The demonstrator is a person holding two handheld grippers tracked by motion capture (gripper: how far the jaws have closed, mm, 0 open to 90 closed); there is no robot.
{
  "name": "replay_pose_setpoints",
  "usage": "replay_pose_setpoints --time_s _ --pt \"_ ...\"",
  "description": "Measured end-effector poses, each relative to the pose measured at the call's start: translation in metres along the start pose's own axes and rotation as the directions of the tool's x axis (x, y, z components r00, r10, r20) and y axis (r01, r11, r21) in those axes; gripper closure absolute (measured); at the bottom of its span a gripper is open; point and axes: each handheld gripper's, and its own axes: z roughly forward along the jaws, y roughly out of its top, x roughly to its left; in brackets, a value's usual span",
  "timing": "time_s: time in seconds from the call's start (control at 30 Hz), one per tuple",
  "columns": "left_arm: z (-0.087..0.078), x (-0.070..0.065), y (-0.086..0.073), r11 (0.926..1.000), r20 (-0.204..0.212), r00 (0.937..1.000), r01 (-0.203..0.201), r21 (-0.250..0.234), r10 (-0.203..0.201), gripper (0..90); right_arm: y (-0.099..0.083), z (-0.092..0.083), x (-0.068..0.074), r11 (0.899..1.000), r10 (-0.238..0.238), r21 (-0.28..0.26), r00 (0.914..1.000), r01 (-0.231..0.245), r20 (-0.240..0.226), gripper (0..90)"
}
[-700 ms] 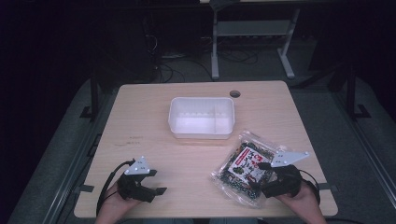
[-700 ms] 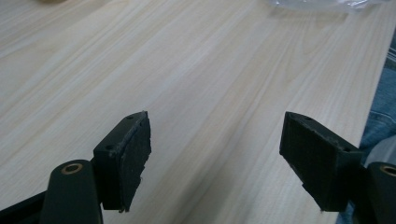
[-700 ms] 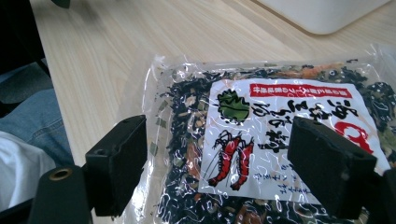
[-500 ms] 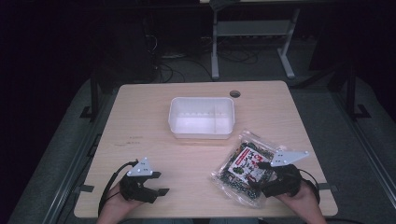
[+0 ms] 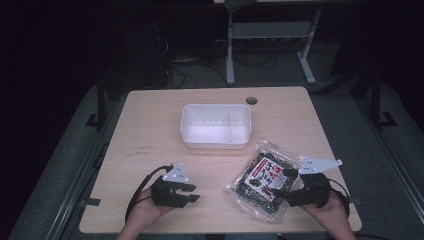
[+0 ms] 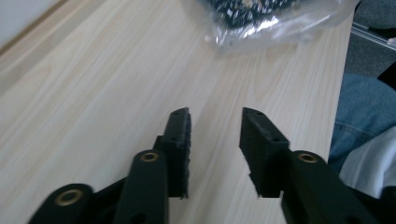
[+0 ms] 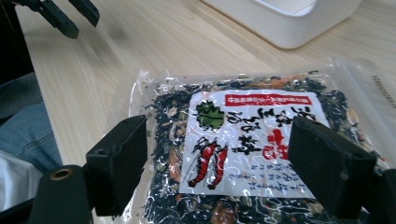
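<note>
Right gripper (image 5: 283, 184) jaws spread wide, straddling the seaweed snack bag (image 5: 261, 177) near the table's (image 5: 150, 125) front-right corner, pads not pressing, probably lining up a grab. Left gripper (image 5: 192, 192) open, empty, parked front-left. White bin (image 5: 216, 125) sits centre-back.

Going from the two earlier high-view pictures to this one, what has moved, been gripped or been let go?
Little has changed. The left gripper has drifted slightly along the pale wooden table, jaws apart and empty. The right gripper stays over the clear plastic bag of dark dried food with a white printed label, jaws wide astride it, no grip visible. The bag and the white rectangular plastic tub lie where they were.
</note>
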Motion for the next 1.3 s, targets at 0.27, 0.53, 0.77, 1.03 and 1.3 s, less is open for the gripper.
replay_pose_setpoints --time_s 0.27,0.53,0.77,1.03,1.3 --pt "0.024 -0.005 0.039 0.9992 0.028 0.9989 -0.038 0.011 0.037 76.4 0.001 -0.008 -0.009 1.0 0.028 -0.009 0.9986 -0.028 0.044 20.3" --pt "0.049 -0.006 0.062 0.9975 0.03 0.9981 -0.055 0.045 0.053 80.2 0.003 -0.013 -0.019 0.998 0.064 -0.012 0.9958 -0.063 0.065 20.3" --pt "0.075 -0.008 0.08 0.9911 0.041 0.9963 -0.08 0.106 0.076 83.5 0.006 -0.014 -0.035 0.995 0.099 -0.018 0.9902 -0.098 0.098 20.6" --pt "0.091 -0.011 0.085 0.9846 0.038 0.9955 -0.092 0.149 0.087 83.5 0.004 -0.011 -0.06 0.982 0.186 0.009 0.9734 -0.189 0.134 22.7" --pt "0.1 -0.013 0.084 0.9819 0.029 0.9954 -0.095 0.164 0.091 82.0 -0.004 -0.009 -0.087 0.953 0.291 0.027 0.9379 -0.301 0.189 23.1"
